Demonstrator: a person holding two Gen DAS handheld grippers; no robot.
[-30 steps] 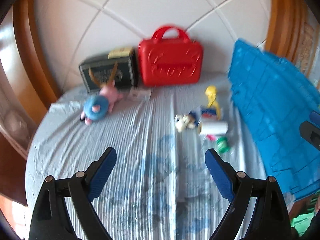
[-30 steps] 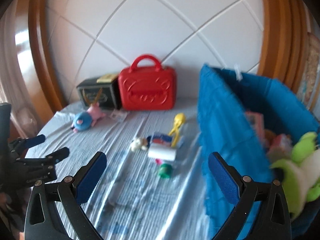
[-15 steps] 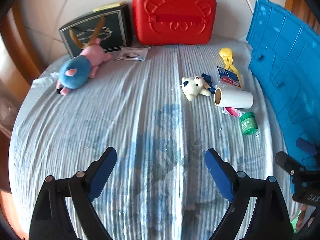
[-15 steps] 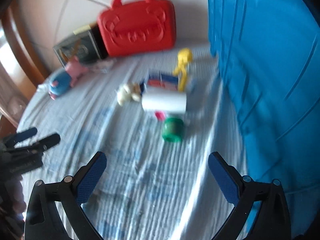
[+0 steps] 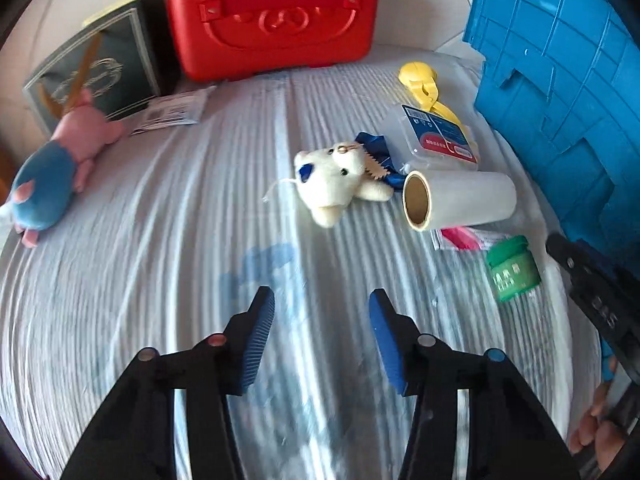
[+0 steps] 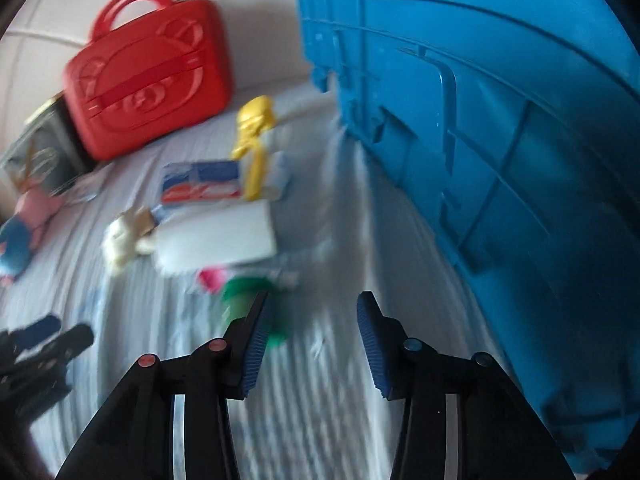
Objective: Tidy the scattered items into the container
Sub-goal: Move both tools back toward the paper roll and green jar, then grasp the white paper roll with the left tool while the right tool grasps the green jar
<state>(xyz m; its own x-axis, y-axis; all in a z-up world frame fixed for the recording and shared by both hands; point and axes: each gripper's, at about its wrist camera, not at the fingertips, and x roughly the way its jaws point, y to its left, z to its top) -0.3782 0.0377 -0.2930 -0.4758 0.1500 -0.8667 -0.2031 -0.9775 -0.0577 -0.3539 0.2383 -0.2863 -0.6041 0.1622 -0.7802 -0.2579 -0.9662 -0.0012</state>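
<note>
A blue plastic crate (image 5: 560,92) stands at the right (image 6: 500,120). Scattered on the striped sheet are a white plush bear (image 5: 336,180), a white roll (image 5: 460,200), a clear packet (image 5: 436,136), a yellow clip (image 5: 420,80), a pink wrapper (image 5: 460,238) and a green jar (image 5: 512,268). My left gripper (image 5: 320,304) is open and empty, short of the bear. My right gripper (image 6: 310,304) is open and empty, its left finger just in front of the green jar (image 6: 240,300). The right wrist view is blurred.
A red case (image 5: 272,16) and a dark box (image 5: 100,72) stand against the tiled wall. A pink and blue plush (image 5: 52,176) lies at the left, a small flat packet (image 5: 172,110) near the box. The right gripper's body (image 5: 592,300) shows at the right edge.
Both grippers have moved forward and down toward the scattered items, and their jaws have narrowed. The right gripper has closed in on the green jar.
</note>
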